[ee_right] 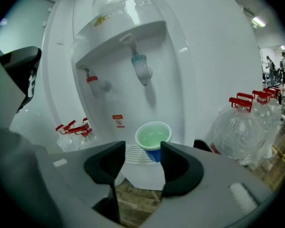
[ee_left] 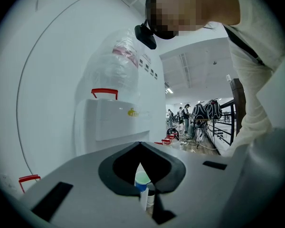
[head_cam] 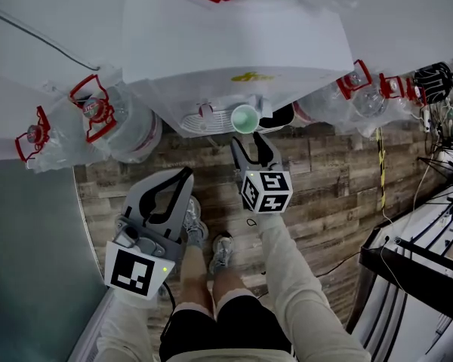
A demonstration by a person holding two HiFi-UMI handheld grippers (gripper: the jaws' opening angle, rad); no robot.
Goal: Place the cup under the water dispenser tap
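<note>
While cup (ee_right: 153,137) stands on tray (ee_right: 132,155), right hand-held gripper (ee_right: 141,150) open nearby.

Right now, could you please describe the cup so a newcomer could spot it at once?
Find the white water dispenser between the clear bottles. In its recess, below the blue-collared tap, stands a small cup: blue outside, pale green inside, the only cup there.

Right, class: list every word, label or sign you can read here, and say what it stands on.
Nothing reads clearly enough to quote.
Yellow logo on the water dispenser: blurred.
Red-and-white sticker on its front: too small.
Marker cubes: square patterns, no words.
</note>
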